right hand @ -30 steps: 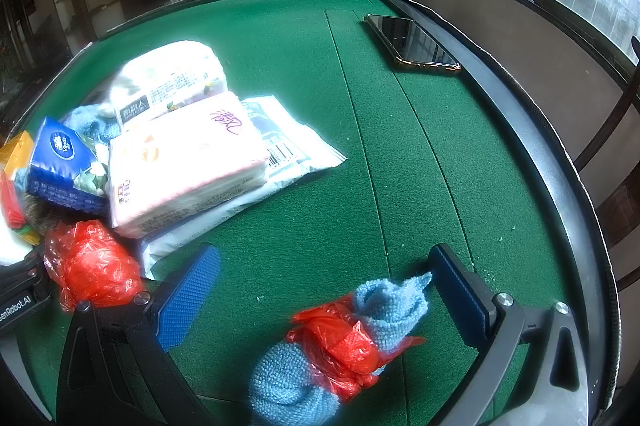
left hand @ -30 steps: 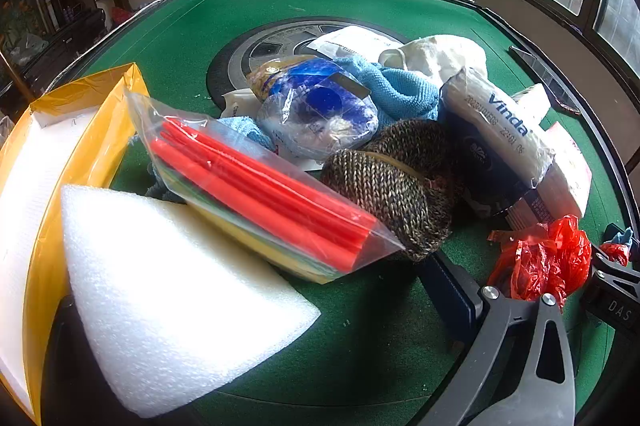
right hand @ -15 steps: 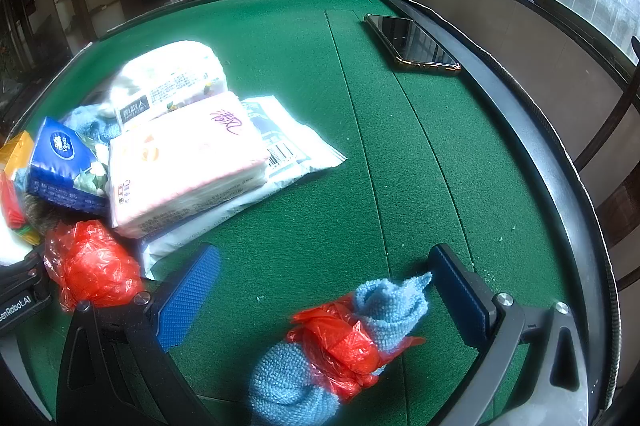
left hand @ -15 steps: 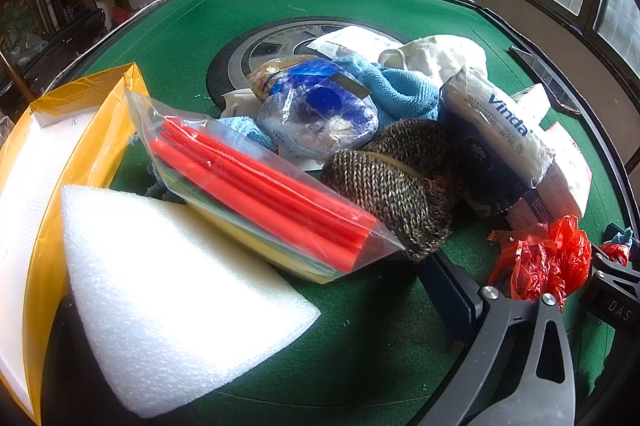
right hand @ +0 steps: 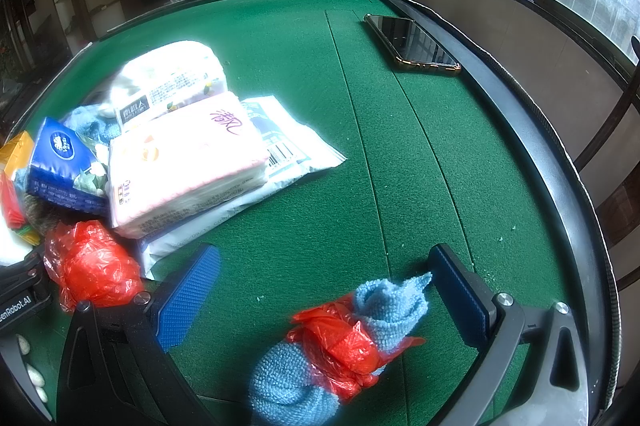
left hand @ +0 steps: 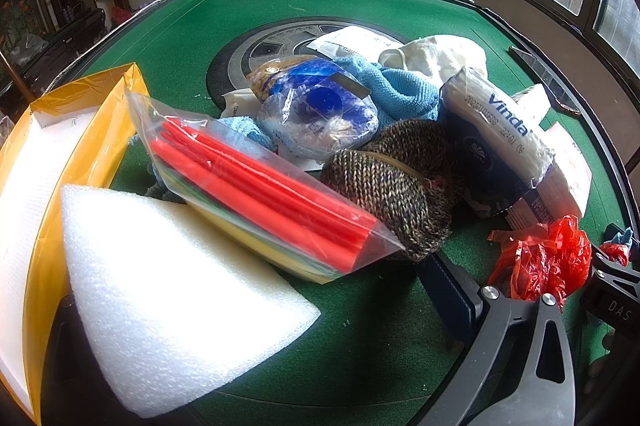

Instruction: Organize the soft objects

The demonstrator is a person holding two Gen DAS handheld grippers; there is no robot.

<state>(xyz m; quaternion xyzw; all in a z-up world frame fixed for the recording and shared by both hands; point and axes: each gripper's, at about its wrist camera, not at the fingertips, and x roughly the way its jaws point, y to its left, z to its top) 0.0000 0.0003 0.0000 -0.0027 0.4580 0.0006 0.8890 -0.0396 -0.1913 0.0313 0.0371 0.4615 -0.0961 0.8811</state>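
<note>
In the left wrist view a pile of soft things lies on the green table (left hand: 360, 338): a white foam wedge (left hand: 168, 298), a clear bag of red sticks (left hand: 260, 186), a knitted brown hat (left hand: 396, 186), a blue wrapped bundle (left hand: 320, 110), a Vinda tissue pack (left hand: 500, 130) and a red plastic bag (left hand: 540, 262). Only the left gripper's right finger (left hand: 448, 290) shows; the foam covers the left side. My right gripper (right hand: 320, 290) is open around a blue cloth tied with red plastic (right hand: 340, 346), not touching it.
A yellow box (left hand: 44, 162) stands at the left. In the right wrist view a pink tissue pack (right hand: 184, 162), a white mailer (right hand: 280, 162) and a second red bag (right hand: 92, 262) lie left. A phone (right hand: 412, 42) lies near the raised black rim (right hand: 560, 186).
</note>
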